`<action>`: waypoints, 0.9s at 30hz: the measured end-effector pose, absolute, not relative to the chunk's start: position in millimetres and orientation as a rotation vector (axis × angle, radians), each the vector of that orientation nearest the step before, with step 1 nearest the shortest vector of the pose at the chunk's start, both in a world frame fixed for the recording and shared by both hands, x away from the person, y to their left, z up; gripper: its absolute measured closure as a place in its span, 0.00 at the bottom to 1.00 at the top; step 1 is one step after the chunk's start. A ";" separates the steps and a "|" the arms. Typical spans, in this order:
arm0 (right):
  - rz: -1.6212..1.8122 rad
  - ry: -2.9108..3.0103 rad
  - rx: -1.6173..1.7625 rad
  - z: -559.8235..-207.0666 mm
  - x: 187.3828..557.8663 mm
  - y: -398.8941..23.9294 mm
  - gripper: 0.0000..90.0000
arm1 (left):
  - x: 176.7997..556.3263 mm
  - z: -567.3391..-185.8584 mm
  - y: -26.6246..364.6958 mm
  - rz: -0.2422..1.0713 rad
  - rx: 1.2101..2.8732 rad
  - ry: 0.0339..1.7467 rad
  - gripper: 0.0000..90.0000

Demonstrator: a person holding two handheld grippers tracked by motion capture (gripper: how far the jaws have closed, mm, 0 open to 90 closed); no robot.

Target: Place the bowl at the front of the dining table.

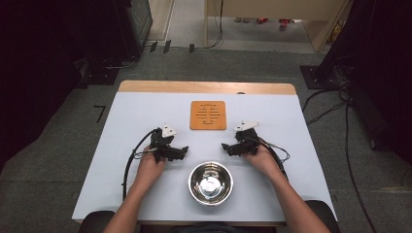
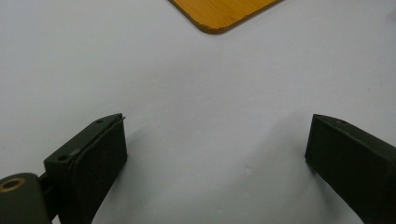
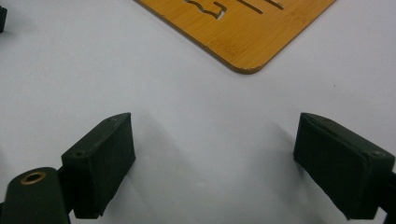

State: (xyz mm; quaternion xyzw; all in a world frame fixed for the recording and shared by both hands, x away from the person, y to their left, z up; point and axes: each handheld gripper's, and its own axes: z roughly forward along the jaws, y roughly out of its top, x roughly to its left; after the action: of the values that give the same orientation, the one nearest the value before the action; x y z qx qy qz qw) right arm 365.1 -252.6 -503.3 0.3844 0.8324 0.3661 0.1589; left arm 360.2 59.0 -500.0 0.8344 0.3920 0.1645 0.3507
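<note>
Though slotted, flat square bamboo trivet [image 1: 208, 115]

The high view looks forward and down over the whole counter [image 1: 145, 111]; both gripper views skim close above it, sharing the wooden trivet [image 1: 208, 115].

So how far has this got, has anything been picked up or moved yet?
Nothing looks done yet. The steel bowl sits at the table's near edge, apart from the wooden trivet farther back. The left gripper and right gripper rest on the table either side, jaws open and empty. Any picking up or moving is probably still ahead.
</note>
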 end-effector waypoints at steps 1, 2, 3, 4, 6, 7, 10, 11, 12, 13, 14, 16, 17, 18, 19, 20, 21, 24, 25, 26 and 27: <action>1.046 2.379 1.099 -503.3 365.1 -252.5 0.13 | 360.2 -500.0 59.0 0.426 2.161 1.015 0.06; 1.046 2.380 1.099 -503.2 365.1 -252.5 0.13 | 360.2 -500.0 59.0 0.426 2.161 1.015 0.06; 1.046 2.379 1.099 -503.3 365.1 -252.5 0.13 | 360.2 -500.0 59.0 0.426 2.161 1.015 0.06; 1.046 2.379 1.100 -503.2 365.1 -252.5 0.13 | 360.2 -500.1 59.0 0.426 2.160 1.015 0.06; 1.046 2.380 1.103 -503.2 364.9 -252.4 0.13 | 360.2 -500.1 59.0 0.426 2.160 1.015 0.06; 1.045 2.380 1.103 -503.2 364.9 -252.4 0.13 | 360.1 -500.1 58.9 0.427 2.160 1.015 0.06; 1.045 2.380 1.102 -503.2 364.9 -252.4 0.13 | 360.1 -500.1 58.9 0.427 2.159 1.015 0.06; 1.044 2.379 1.103 -503.2 364.8 -252.3 0.13 | 360.1 -500.1 58.8 0.427 2.159 1.015 0.06; 1.044 2.377 1.100 -503.3 364.9 -252.2 0.13 | 360.1 -500.1 58.9 0.427 2.159 1.015 0.06; 1.044 2.377 1.101 -503.3 364.9 -252.2 0.13 | 360.1 -500.1 58.9 0.427 2.159 1.015 0.06; 1.044 2.377 1.100 -503.3 365.0 -252.2 0.13 | 360.1 -500.1 58.9 0.427 2.159 1.015 0.06; 1.044 2.377 1.102 -503.3 365.0 -252.1 0.13 | 360.1 -500.1 58.9 0.427 2.159 1.015 0.06; 1.044 2.377 1.101 -503.3 365.1 -252.2 0.13 | 360.1 -500.1 58.9 0.427 2.159 1.016 0.06; 1.044 2.377 1.101 -503.3 365.1 -252.1 0.13 | 360.1 -500.1 58.9 0.427 2.159 1.015 0.06; 1.044 2.377 1.101 -503.3 365.1 -252.1 0.13 | 360.1 -500.1 58.9 0.427 2.159 1.015 0.06; 1.043 2.377 1.105 -503.1 365.1 -252.0 0.13 | 360.1 -500.1 58.9 0.427 2.159 1.015 0.06; 1.043 2.375 1.110 -503.1 365.2 -251.7 0.13 | 360.1 -500.1 58.9 0.427 2.159 1.015 0.06; 1.023 2.371 1.133 -501.8 365.5 -249.4 0.13 | 360.1 -500.1 58.8 0.428 2.159 1.016 0.06; 1.014 2.372 1.144 -501.0 365.5 -248.4 0.14 | 360.1 -500.2 58.8 0.428 2.159 1.016 0.06; 1.003 2.374 1.152 -500.1 365.7 -247.5 0.14 | 360.1 -500.2 58.8 0.429 2.159 1.015 0.06; 0.996 2.376 1.155 -499.4 365.8 -246.9 0.15 | 360.1 -500.2 58.8 0.428 2.159 1.015 0.06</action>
State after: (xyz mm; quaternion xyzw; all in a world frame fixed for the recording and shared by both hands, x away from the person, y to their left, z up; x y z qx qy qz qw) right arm 365.8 -246.9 -499.4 0.4040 0.8309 0.3482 0.1584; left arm 360.1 58.8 -500.2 0.8339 0.3923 0.1654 0.3512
